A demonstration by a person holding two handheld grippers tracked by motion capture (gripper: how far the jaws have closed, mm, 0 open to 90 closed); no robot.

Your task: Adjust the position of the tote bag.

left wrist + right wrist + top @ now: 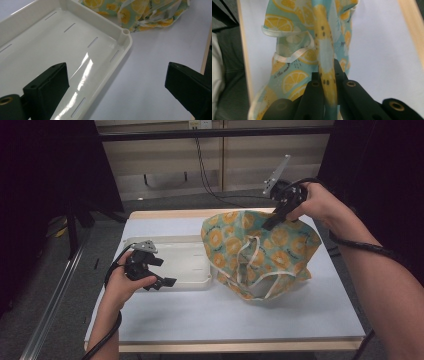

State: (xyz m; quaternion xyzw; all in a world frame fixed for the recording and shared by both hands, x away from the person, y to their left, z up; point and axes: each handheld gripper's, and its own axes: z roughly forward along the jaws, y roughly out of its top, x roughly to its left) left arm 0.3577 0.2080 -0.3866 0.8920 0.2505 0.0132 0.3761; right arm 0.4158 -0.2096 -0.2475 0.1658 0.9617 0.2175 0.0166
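Note:
A teal cloth garment printed with lemon slices and edged in white (260, 252) is lifted at its far edge over the right half of the table, its lower part resting on the surface. My right gripper (272, 221) is shut on a fold of that cloth (327, 82), which runs up between its two black jaws. My left gripper (165, 281) stands open at the near right corner of a white plastic tray (165, 245); one jaw is over the tray floor (50, 50), the other over the bare table, with nothing between them.
The tray lies on the left half of the white table top (250, 315), beside the cloth (140, 15). Wooden strips edge the table front and back. Dark curtains stand at both sides, and a cable hangs on the wall behind.

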